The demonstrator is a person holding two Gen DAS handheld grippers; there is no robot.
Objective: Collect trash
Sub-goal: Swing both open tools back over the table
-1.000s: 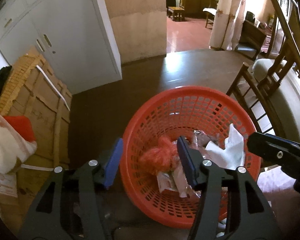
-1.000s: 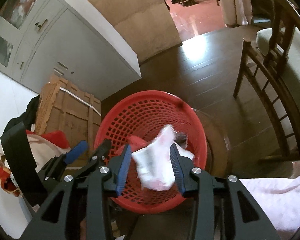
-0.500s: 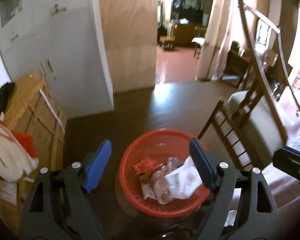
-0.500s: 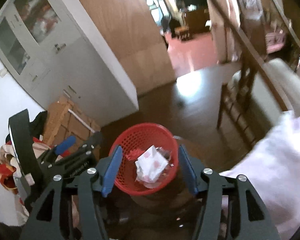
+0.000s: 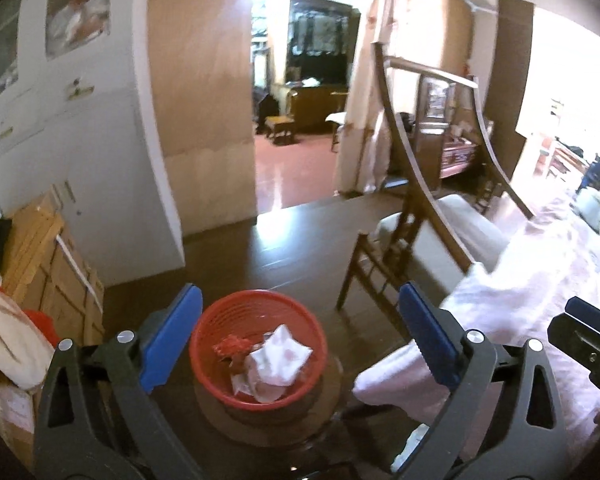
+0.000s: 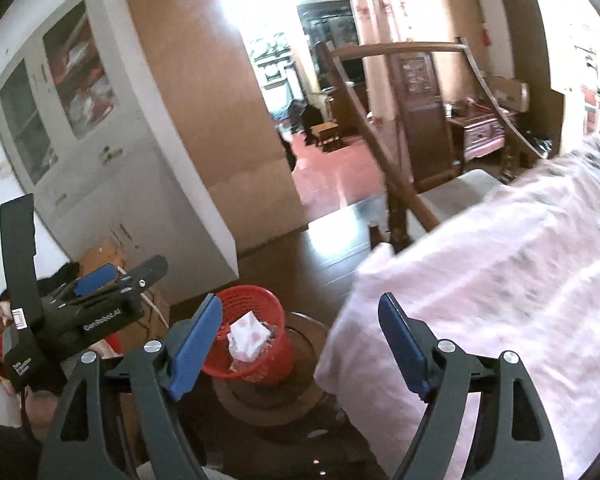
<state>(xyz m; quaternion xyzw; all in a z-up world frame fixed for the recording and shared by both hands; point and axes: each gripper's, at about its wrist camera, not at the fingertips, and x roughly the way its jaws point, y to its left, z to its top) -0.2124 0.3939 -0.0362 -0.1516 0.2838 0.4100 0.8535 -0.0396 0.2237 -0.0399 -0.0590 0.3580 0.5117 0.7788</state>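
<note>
A pale pink cloth spreads across the right half of the right wrist view, with a wooden chair behind its edge. At the left of the frame a grey cabinet stands over cardboard boxes. Low in the centre of both views sits the red mesh basket on a dark round stool, holding a crumpled white paper blotched with pink beside red scraps. The left gripper and right gripper both have jaws that have just been opening, now spread wide, nothing between them.
</note>
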